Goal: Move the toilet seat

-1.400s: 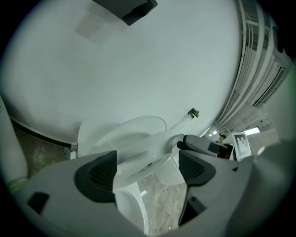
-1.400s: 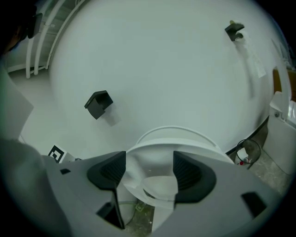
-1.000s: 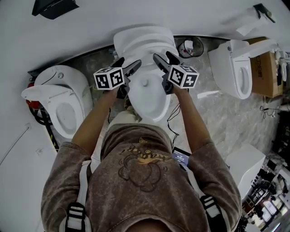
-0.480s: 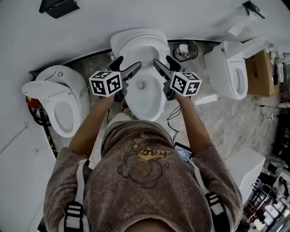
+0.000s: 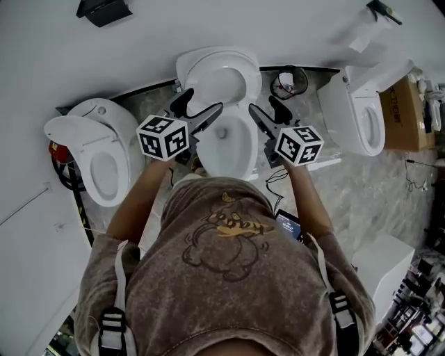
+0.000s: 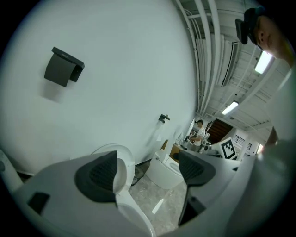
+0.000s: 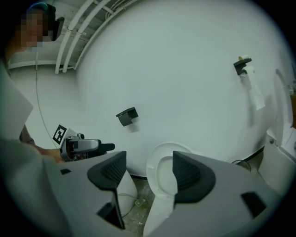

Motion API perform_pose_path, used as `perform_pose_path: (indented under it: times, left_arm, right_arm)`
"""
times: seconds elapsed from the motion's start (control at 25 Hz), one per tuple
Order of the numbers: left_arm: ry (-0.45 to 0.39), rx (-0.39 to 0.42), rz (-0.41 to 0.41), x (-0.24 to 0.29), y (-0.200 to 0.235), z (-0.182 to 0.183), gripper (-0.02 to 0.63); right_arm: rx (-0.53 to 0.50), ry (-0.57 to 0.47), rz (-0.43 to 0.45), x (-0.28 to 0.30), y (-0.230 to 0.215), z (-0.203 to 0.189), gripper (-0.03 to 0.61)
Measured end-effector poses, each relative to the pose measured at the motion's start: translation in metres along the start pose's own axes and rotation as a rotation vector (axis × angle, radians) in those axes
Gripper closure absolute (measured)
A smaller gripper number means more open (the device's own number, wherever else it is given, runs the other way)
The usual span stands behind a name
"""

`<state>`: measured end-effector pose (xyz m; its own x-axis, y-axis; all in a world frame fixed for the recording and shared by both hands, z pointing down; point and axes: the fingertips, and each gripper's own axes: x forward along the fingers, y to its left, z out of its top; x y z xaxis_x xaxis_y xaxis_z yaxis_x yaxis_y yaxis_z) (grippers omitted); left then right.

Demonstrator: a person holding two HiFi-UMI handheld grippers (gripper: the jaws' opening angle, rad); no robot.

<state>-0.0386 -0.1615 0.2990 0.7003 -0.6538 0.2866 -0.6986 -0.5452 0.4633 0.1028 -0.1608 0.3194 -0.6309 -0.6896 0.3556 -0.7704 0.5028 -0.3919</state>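
The middle white toilet (image 5: 226, 149) has its seat (image 5: 219, 73) standing upright against the wall, and the bowl is uncovered. My left gripper (image 5: 197, 106) hovers open at the bowl's left rim. Open too, my right gripper (image 5: 270, 111) hovers at the right rim. Neither touches the seat. In the left gripper view the raised seat (image 6: 126, 163) shows behind the left pad, and nothing sits between the jaws of the left gripper (image 6: 148, 171). In the right gripper view the upright seat (image 7: 159, 173) lies beyond the open right gripper (image 7: 149, 172).
A second toilet (image 5: 97, 160) stands at the left and a third (image 5: 361, 115) at the right, both with seats raised. A black holder (image 5: 104, 10) hangs on the wall. Cables (image 5: 285, 83) lie behind the middle toilet, and a cardboard box (image 5: 403, 104) stands at the far right.
Both grippers have risen and drawn back from the toilet toward the person. The seat, earlier seen tilted between them, now stands upright against the wall.
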Motion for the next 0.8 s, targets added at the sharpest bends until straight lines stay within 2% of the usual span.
perform_pose_path:
  times: [0.16, 0.32, 0.44, 0.48, 0.52, 0.56, 0.8]
  left_arm:
    - [0.003, 0.048, 0.01, -0.018, -0.007, -0.002, 0.192]
    - [-0.033, 0.077, 0.026, -0.031, -0.015, 0.001, 0.191]
    - [-0.065, 0.095, 0.033, -0.036, -0.025, 0.005, 0.193]
    - [-0.075, 0.097, 0.028, -0.037, -0.028, 0.006, 0.231]
    - [-0.086, 0.098, 0.023, -0.037, -0.031, 0.007, 0.336]
    - [-0.096, 0.1, 0.022, -0.038, -0.033, 0.007, 0.381]
    - [-0.122, 0.173, 0.062, -0.045, -0.034, 0.004, 0.559]
  right_arm:
    - [-0.006, -0.025, -0.04, -0.025, -0.005, 0.0, 0.272]
    - [-0.035, -0.076, -0.086, -0.05, -0.004, 0.006, 0.273]
    - [-0.072, -0.123, -0.106, -0.067, 0.0, 0.011, 0.324]
    - [-0.077, -0.14, -0.106, -0.072, 0.002, 0.013, 0.353]
    - [-0.08, -0.155, -0.105, -0.075, 0.003, 0.015, 0.382]
    - [-0.084, -0.168, -0.103, -0.077, 0.005, 0.015, 0.397]
    - [-0.134, -0.186, -0.114, -0.082, 0.011, 0.008, 0.535]
